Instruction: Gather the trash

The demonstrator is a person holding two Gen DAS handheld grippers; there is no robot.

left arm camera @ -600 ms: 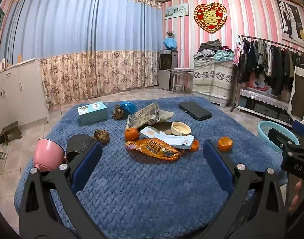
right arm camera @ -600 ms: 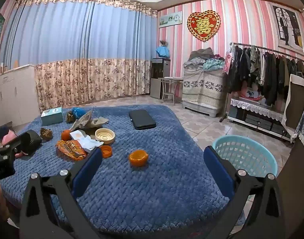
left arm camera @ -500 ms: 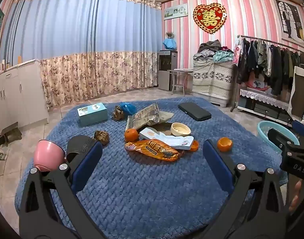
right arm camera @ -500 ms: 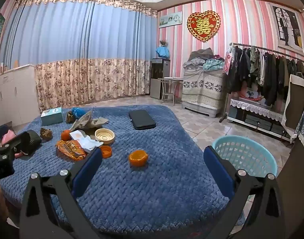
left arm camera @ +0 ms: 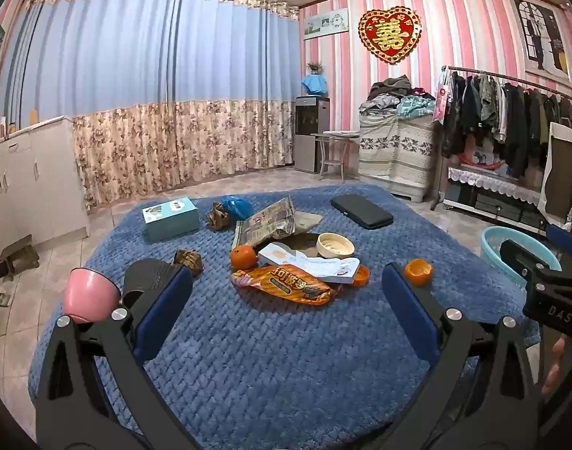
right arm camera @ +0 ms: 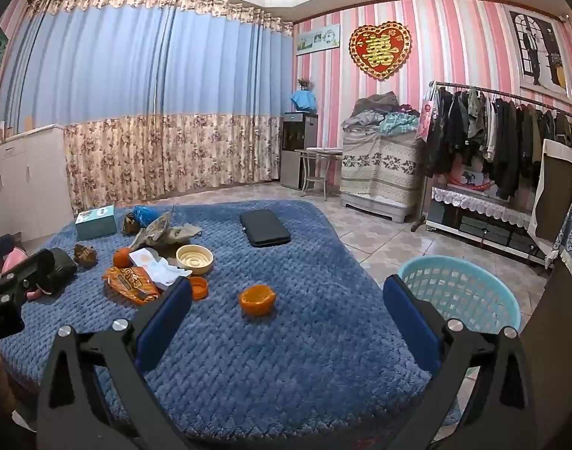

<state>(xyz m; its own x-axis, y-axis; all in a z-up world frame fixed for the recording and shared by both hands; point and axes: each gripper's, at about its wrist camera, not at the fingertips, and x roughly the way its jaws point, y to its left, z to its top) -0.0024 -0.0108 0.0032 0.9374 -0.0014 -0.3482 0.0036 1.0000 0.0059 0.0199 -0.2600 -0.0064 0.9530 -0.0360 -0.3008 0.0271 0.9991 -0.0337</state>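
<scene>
Both hand-held grippers hover over a blue knitted blanket (left arm camera: pixel 270 367) with nothing held. Left gripper (left arm camera: pixel 286 300): jaws fully apart, blue pads on black plastic arms, empty. Right gripper (right arm camera: pixel 286 311): jaws likewise spread wide, empty, with a hollow orange peel half (right arm camera: pixel 257 299) lying on the blanket ahead between its fingers.

Trash lies loose near the blanket's middle and left side. A glossy orange snack wrapper (left arm camera: pixel 284 285), flat and crinkled, lies nearest the left gripper. Touching its far edge is a white paper packet (left arm camera: pixel 312 262); a small round orange cap (left arm camera: pixel 362 275) sits at that packet's right end. Beyond them lie a crumpled printed foil bag (left arm camera: pixel 265 221), a cream ribbed plastic bowl (left arm camera: pixel 335 244) and a whole orange (left arm camera: pixel 243 256).

Two brown crumpled wrappers (left arm camera: pixel 190 260) and a blue plastic bag (left arm camera: pixel 237 206) lie toward the far left corner beside a teal tissue box (left arm camera: pixel 171 217). A flat black case (left arm camera: pixel 362 211) rests near the far right edge.

A round perforated turquoise basket (right arm camera: pixel 458 292) stands on the tiled floor off the blanket's right edge.
</scene>
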